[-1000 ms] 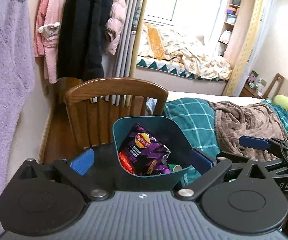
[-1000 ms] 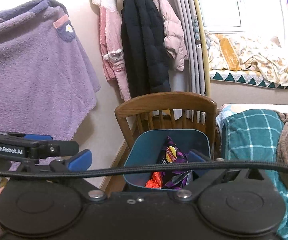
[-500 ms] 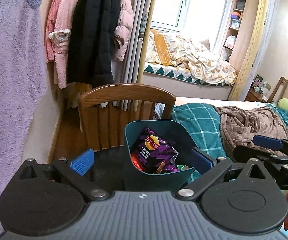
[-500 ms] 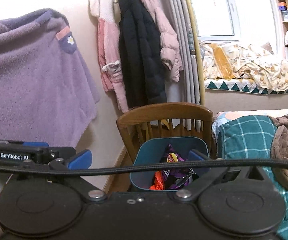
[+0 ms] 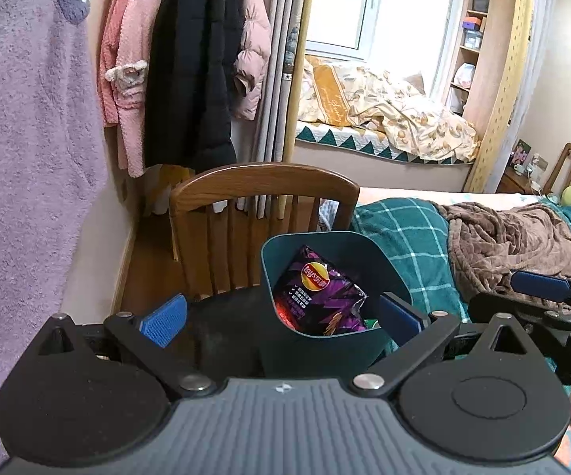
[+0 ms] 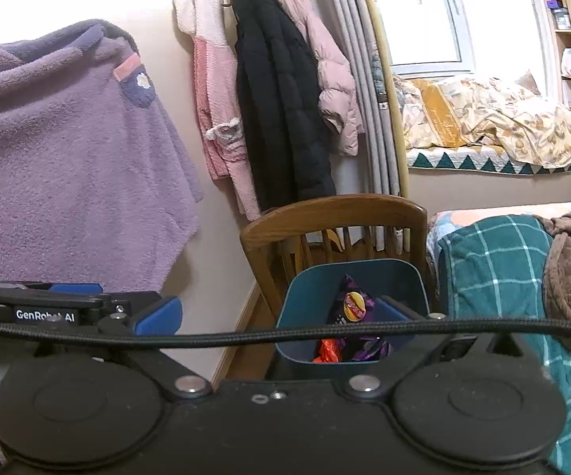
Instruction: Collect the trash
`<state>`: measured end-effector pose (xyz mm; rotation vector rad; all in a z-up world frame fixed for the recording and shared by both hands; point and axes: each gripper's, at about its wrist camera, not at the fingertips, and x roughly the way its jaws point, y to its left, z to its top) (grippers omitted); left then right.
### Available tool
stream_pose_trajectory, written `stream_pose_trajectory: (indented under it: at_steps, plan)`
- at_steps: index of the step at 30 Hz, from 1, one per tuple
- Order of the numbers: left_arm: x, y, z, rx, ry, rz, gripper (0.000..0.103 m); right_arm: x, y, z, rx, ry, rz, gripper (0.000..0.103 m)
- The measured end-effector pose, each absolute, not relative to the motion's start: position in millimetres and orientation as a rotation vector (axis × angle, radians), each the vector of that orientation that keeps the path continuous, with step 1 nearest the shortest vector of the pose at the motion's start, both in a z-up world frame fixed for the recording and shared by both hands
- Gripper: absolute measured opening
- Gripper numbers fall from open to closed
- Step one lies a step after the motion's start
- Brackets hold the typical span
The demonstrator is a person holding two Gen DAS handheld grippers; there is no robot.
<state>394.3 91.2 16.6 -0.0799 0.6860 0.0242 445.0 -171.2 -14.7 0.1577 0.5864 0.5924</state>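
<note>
A teal trash bin (image 5: 388,269) stands on a wooden chair's dark seat. It shows in the right wrist view too (image 6: 404,273). Inside are a purple Lay's chip bag (image 5: 321,293), an orange wrapper (image 6: 327,352) and something green. My left gripper (image 5: 281,318) is open and empty, a little back from the bin. My right gripper (image 6: 275,314) is open and empty, also short of the bin. The right gripper's blue finger (image 5: 538,283) shows at the right of the left wrist view.
The wooden chair (image 5: 265,186) stands against a wall hung with coats (image 5: 190,71) and a purple robe (image 6: 67,158). A bed with a teal plaid blanket (image 5: 400,229) and brown throw (image 5: 503,237) lies right. A cable (image 6: 285,334) crosses the right wrist view.
Both grippers have drawn back and tilted up from the bin, which looks smaller and lower in both views. Both grippers stay open.
</note>
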Motion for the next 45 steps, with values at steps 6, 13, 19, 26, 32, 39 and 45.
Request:
stream_pose_trajectory:
  at_steps: [6,13,19,26,32,39,45]
  plan:
    - [395,91,16,-0.079,0.687,0.020,0.103,442,-170,-17,0.163,0.596,0.575,0.103]
    - [396,92,13,-0.072,0.684,0.002,0.103,441,-171,-18,0.166,0.595,0.553,0.103]
    - [395,94,11,-0.061,0.682,-0.012,0.103,440,-169,-20,0.174,0.592,0.535,0.103]
    - [395,95,9,-0.054,0.676,-0.017,0.103,443,-169,-23,0.187,0.583,0.519,0.103]
    - [395,93,7,-0.047,0.670,-0.008,0.103,441,-170,-26,0.205,0.571,0.506,0.103]
    - [395,91,5,-0.047,0.676,-0.023,0.103,439,-171,-30,0.219,0.575,0.493,0.103]
    - [396,89,1,-0.055,0.677,-0.033,0.103,440,-170,-30,0.223,0.573,0.481,0.103]
